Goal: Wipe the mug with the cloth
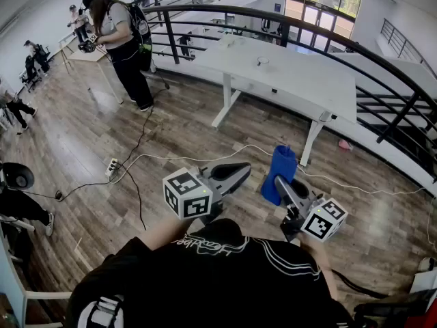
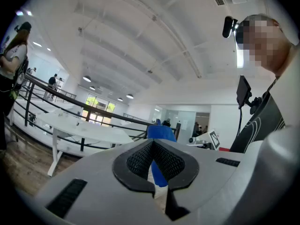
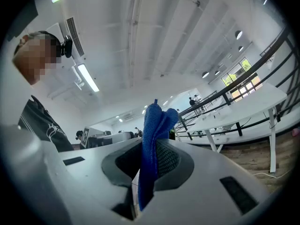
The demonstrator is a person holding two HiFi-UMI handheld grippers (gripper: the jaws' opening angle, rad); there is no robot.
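Note:
My right gripper [image 1: 281, 183] is shut on a blue cloth [image 1: 281, 171], which stands up in a folded bunch from between its jaws. In the right gripper view the cloth [image 3: 154, 125] runs down through the shut gripper [image 3: 149, 159]. My left gripper [image 1: 240, 172] is held level to the left of the cloth, jaws shut with nothing between them. In the left gripper view the gripper [image 2: 153, 150] points toward the blue cloth [image 2: 161, 131], a short way beyond its tips. No mug shows in any view. Both grippers are held in the air above the wooden floor.
A long white table [image 1: 293, 80] stands ahead with a small object [image 1: 263, 61] on it. A black curved railing [image 1: 382, 53] runs behind it. A person [image 1: 123, 39] stands at the far left. Cables and a power strip [image 1: 111, 165] lie on the floor.

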